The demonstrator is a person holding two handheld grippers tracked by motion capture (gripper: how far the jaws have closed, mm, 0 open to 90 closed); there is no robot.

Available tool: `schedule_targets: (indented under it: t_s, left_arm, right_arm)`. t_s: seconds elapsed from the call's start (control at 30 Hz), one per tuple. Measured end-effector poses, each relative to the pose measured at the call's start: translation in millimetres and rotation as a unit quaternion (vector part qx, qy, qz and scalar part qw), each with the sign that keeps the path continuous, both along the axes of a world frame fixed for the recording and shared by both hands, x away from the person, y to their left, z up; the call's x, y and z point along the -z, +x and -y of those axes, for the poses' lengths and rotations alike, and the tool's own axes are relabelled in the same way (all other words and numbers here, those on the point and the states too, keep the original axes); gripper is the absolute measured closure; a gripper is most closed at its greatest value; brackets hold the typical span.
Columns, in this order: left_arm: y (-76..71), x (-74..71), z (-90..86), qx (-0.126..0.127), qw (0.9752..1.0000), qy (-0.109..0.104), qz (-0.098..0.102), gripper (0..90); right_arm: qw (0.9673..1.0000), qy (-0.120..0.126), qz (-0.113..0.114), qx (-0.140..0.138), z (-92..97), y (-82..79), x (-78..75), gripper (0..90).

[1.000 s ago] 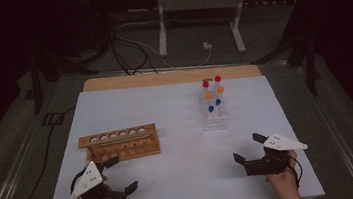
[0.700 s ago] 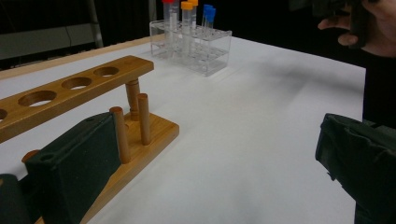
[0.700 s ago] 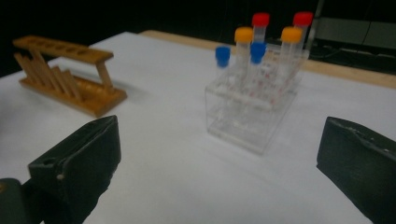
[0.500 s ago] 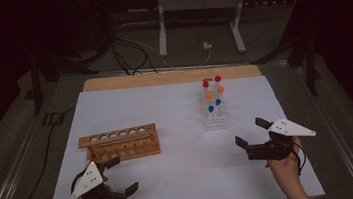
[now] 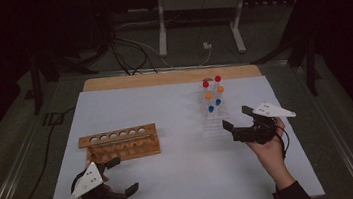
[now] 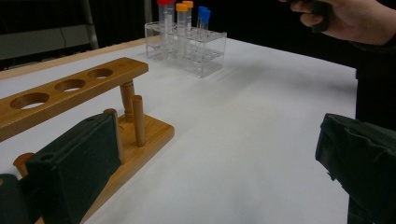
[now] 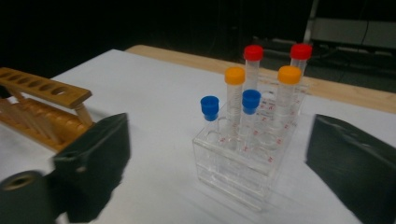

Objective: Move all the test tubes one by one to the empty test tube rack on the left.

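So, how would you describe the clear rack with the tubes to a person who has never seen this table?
Start at the white table and look past the right gripper, toward the far right part. There stands the clear plastic rack, holding six upright tubes with red, orange and blue caps. Unlike the wooden rack on the left, which has empty holes, it is transparent and filled.

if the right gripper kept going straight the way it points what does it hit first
Most likely the clear rack of capped tubes, nearest the blue-capped tube. The right gripper, jaws open and empty, faces it; the exact gap is unclear.
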State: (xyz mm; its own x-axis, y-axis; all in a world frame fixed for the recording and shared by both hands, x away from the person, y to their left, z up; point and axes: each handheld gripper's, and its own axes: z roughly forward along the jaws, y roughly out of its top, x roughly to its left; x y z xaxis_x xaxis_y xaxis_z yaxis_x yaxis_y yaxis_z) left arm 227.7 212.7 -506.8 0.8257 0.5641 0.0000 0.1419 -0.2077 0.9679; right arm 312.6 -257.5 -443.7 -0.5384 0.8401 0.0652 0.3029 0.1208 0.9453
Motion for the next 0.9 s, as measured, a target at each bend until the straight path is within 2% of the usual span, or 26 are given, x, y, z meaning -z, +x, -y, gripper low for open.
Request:
schedule_targets:
  t_s: [0.2,0.27,0.37,0.47,0.57,0.73,0.77,0.87,0.9]
  left_arm:
    - [-0.1,0.2,0.3,0.003,1.0000,0.001,0.000,0.6]
    - [0.1,0.3,0.2,0.003,1.0000,0.000,-0.002,0.6]
    - [0.0,0.3,0.3,0.004,1.0000,0.000,-0.001,0.6]
    - [-0.3,0.3,0.4,0.004,1.0000,0.000,-0.001,0.6]
    - [-0.1,0.4,0.3,0.005,1.0000,0.000,-0.001,0.6]
    - [0.0,0.6,0.4,0.005,1.0000,0.000,-0.002,0.6]
    - [0.0,0.6,0.3,0.004,1.0000,0.000,-0.002,0.6]
    - [0.0,0.6,0.3,0.005,1.0000,0.000,-0.002,0.6]
    - [0.0,0.7,0.4,0.005,1.0000,0.000,-0.002,0.6]
  right_arm:
    - [0.9998,-0.012,-0.018,-0.005,-11.2,14.3,4.0,19.2]
    - [0.9996,-0.018,-0.022,-0.002,-15.5,21.0,6.3,25.8]
    - [0.9993,-0.020,-0.031,-0.002,-18.2,27.4,8.7,31.0]
    - [0.9990,-0.023,-0.037,-0.001,-19.8,31.1,10.4,33.5]
    - [0.9984,-0.030,-0.048,-0.004,-22.9,38.3,13.6,40.7]
    - [0.9974,-0.039,-0.060,-0.011,-27.7,44.4,16.9,46.6]
    - [0.9969,-0.042,-0.066,-0.012,-29.4,47.9,18.9,51.5]
    - [0.9965,-0.043,-0.071,-0.011,-30.3,51.4,20.6,54.8]
    - [0.9957,-0.048,-0.078,-0.010,-31.4,54.7,22.2,58.4]
